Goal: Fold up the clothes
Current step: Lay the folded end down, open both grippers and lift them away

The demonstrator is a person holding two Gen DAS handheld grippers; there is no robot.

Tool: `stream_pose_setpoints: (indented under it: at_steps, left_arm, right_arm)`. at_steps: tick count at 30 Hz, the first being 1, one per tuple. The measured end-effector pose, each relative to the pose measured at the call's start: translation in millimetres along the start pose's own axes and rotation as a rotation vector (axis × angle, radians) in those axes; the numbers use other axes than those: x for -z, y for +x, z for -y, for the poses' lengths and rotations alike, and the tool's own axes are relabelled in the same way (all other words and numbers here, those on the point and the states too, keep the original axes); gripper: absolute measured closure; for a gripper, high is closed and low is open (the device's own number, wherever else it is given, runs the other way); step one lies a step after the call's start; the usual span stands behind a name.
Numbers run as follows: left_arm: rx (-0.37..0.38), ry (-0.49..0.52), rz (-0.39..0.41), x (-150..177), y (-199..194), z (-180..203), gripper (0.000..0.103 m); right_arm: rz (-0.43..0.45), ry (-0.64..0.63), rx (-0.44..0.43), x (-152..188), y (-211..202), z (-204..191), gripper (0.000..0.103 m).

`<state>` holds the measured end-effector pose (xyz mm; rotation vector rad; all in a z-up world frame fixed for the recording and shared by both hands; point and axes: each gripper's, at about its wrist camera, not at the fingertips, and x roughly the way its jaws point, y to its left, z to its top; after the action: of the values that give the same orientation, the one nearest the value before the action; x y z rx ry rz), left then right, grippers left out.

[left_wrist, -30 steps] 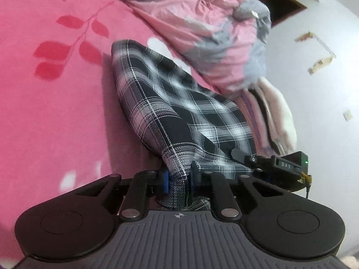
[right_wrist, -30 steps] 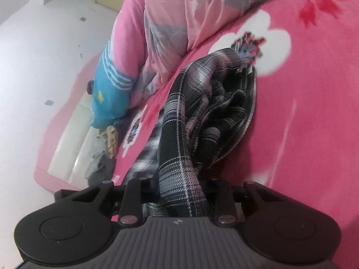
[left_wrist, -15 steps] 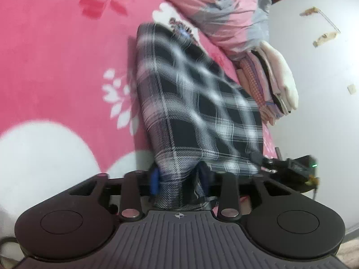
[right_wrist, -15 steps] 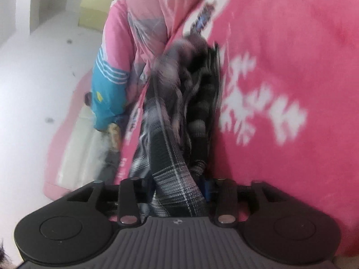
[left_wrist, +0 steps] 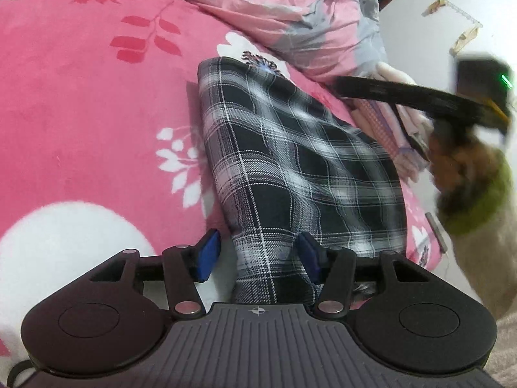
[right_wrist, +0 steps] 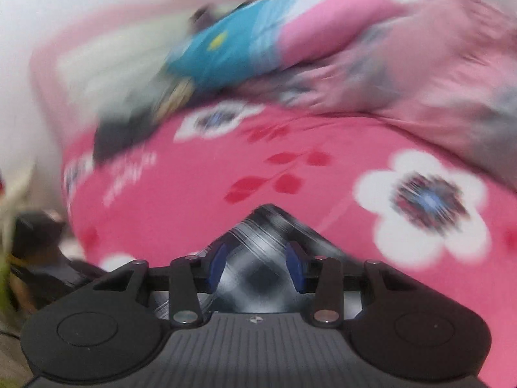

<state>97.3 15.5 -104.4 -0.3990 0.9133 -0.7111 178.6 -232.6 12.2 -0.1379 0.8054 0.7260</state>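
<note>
A black-and-white plaid garment (left_wrist: 290,161) lies folded flat on the pink flowered bedspread (left_wrist: 80,97). Its near end runs between the blue pads of my left gripper (left_wrist: 258,255). Those jaws are opening, and the left pad (left_wrist: 208,255) stands clear of the cloth. In the blurred right wrist view a corner of the plaid garment (right_wrist: 268,223) shows flat between and beyond the pads of my right gripper (right_wrist: 258,263). Its jaws are closing and no pinch shows. Seen from the left wrist, the right gripper's black body (left_wrist: 420,97) hangs above the bed's right side, apart from the garment.
A pink-and-grey quilt (left_wrist: 290,9) is heaped at the far end of the bed. A stack of folded clothes (left_wrist: 397,129) lies along the right edge by the white wall. A blue pillow (right_wrist: 226,48) sits at the far left. A hand in a green sleeve (left_wrist: 478,200) holds the right gripper.
My left jaws have parted from their grip on the plaid, which now lies flat. My right gripper let go of the bunched cloth, rolled and swung up and away.
</note>
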Motion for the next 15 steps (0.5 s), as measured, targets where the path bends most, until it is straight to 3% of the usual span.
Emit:
stream_pose_setpoints:
  at_steps: [4,7,10,15]
  left_arm:
    - [0.011,0.024,0.017,6,-2,-2,0.051]
    - [0.007,0.064,0.026,10,-4,1,0.052]
    - [0.008,0.087,0.024,11,-6,3,0.051]
    - [0.01,0.058,0.012,7,-8,3,0.051]
  right_arm:
    - [-0.141,-0.044,0.049,-9,70,6,0.075]
    - [-0.146,0.139,0.011,-3,91,37,0.08]
    - [-0.041,0.274,0.038,-2,54,54,0.078]
    - [0.188,0.466,0.167,38,-68,78,0.077]
